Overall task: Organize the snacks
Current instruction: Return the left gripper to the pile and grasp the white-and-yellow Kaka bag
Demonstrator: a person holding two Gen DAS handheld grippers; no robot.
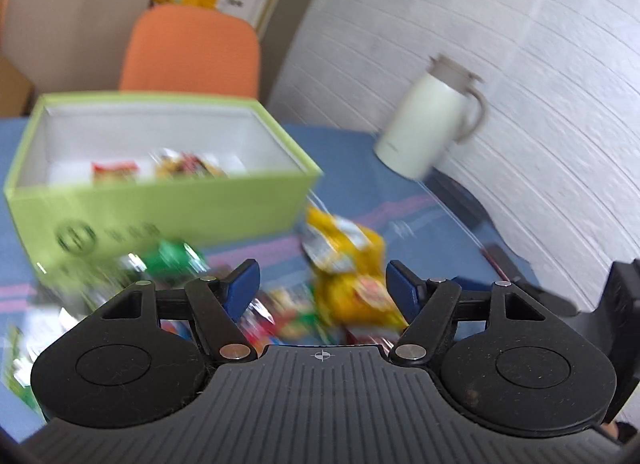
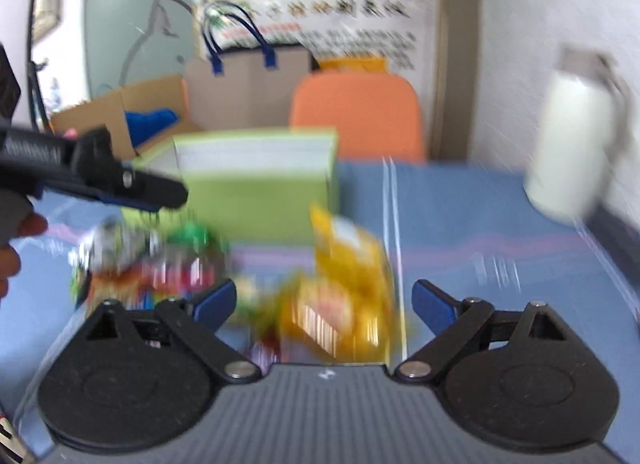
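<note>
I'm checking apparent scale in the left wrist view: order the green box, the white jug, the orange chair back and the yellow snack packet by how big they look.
1. green box
2. orange chair back
3. white jug and yellow snack packet: too alike to rank, and the packet is nearer and blurred.

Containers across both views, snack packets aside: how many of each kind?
Green box: 1
White thermos jug: 1
Paper bag with blue handles: 1
Open cardboard box: 1
Total: 4

Both wrist cameras angled down, close over the table point(image 1: 360, 168), sharing green box point(image 1: 160, 200) and snack pile point(image 2: 344, 284)
</note>
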